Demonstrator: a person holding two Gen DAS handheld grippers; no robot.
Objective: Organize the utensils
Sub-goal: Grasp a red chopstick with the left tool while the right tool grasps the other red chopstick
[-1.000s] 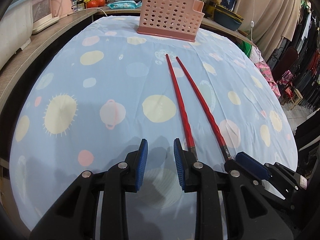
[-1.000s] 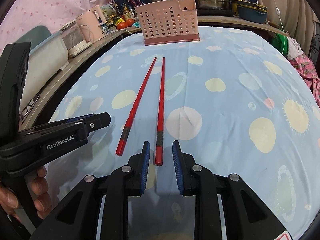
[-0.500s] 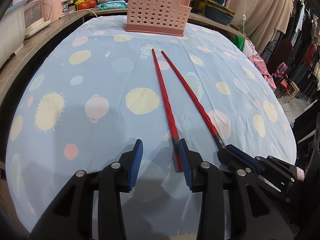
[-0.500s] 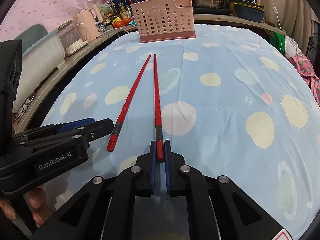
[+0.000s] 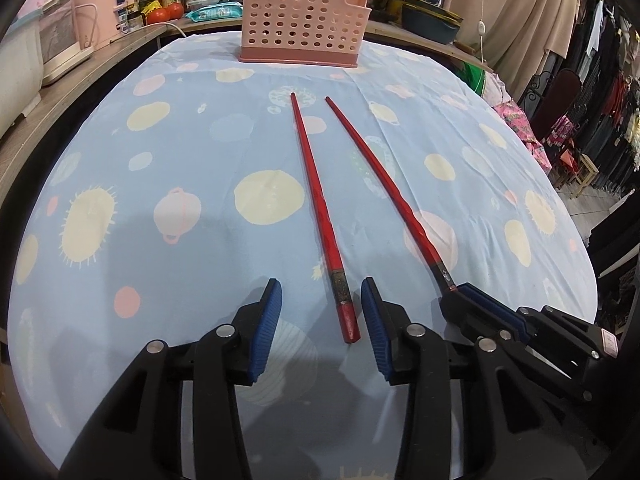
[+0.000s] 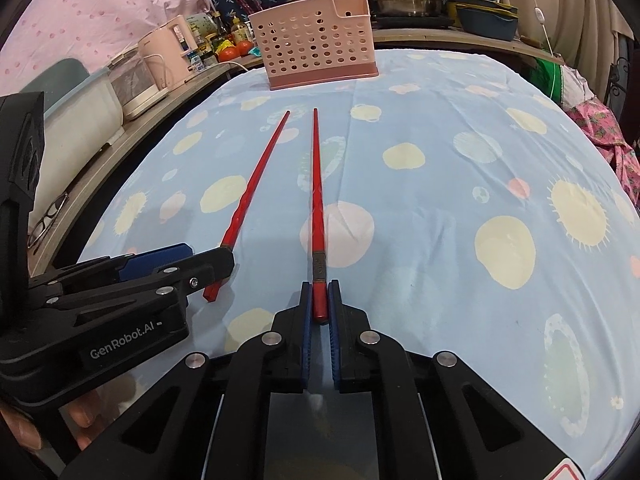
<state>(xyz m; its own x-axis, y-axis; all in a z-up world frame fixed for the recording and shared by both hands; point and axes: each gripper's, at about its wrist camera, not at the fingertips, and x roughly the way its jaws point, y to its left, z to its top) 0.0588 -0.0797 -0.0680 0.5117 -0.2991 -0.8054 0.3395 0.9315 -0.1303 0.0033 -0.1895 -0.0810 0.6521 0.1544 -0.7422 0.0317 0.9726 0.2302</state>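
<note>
Pinching thick end of right-hand red plastic chopstick (image 6: 318, 216), right gripper (image 6: 320, 306) is pressed together on it. Left gripper (image 5: 320, 312) is spread, having just been opening; butt of left-hand red plastic chopstick (image 5: 320, 208) is seen between blue pads (image 5: 266, 334), nearer right one, untouched. Both chopsticks are laid on blue patterned tablecloth (image 5: 160, 160), tips ahead toward pink perforated plastic basket (image 5: 302, 24).
</note>
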